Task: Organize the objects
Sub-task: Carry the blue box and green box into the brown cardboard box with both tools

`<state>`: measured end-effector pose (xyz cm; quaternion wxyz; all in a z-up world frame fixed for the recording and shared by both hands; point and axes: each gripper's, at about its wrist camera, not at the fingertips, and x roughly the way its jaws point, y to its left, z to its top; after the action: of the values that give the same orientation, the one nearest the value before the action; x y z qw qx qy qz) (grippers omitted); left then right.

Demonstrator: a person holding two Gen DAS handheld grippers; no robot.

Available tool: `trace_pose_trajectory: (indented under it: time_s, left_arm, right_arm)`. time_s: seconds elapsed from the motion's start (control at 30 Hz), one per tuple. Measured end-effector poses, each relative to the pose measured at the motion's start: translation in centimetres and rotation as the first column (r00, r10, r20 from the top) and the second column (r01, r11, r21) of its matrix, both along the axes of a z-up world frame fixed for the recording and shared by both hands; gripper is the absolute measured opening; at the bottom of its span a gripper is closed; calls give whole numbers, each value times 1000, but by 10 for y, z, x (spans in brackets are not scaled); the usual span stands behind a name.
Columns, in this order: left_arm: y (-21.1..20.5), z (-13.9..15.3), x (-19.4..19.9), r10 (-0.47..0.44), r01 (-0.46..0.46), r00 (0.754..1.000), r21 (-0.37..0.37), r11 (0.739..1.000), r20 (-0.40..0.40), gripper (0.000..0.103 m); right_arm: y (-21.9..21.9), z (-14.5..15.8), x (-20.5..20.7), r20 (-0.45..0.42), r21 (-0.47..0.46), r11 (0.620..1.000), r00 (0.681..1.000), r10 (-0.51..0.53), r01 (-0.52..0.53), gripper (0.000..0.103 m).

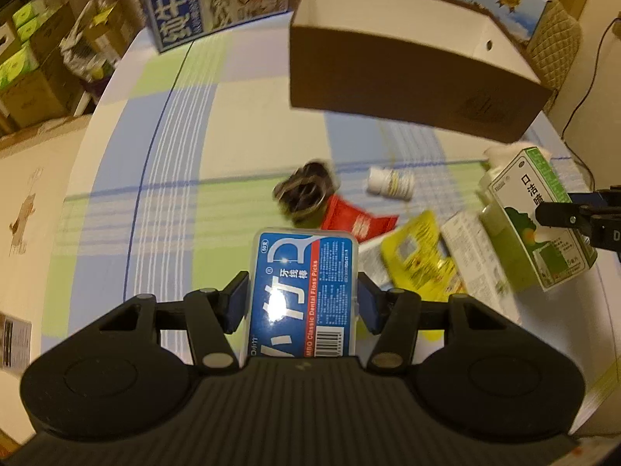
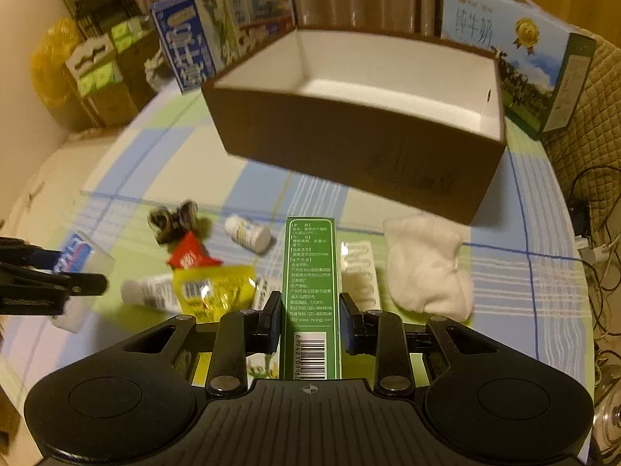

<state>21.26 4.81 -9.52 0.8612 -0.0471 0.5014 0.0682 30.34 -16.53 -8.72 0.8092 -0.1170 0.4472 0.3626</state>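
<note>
Nearest, the left gripper (image 1: 302, 299) clamps a blue dental floss pick case (image 1: 304, 291) by its long sides, while the right gripper (image 2: 310, 322) pinches a green medicine carton (image 2: 311, 299) across its narrow faces. Both look light and stiff; the glossy plastic case may slip, and the thin carton would dent under a hard squeeze. Short of the brown cardboard box (image 2: 349, 143), a yellow sachet (image 2: 217, 287), red packet (image 2: 188, 258), white pill bottle (image 2: 248, 233) and soft white sock (image 2: 427, 268) lie loose on the checked tablecloth (image 2: 543, 272). Beyond the box stand milk cartons (image 2: 516, 58).
</note>
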Motion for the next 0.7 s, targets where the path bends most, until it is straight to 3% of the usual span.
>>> trace_pose_trajectory:
  time_s: [0.37, 0.7]
  left_arm:
    - [-20, 35, 80, -96, 95, 990, 19, 995, 103, 52]
    - [-33, 65, 175, -160, 158, 972, 24, 987, 173, 52]
  right_arm:
    - [0, 42, 36, 27, 81, 996, 999, -46, 44, 27]
    - [18, 76, 97, 67, 169, 981, 992, -111, 98, 27]
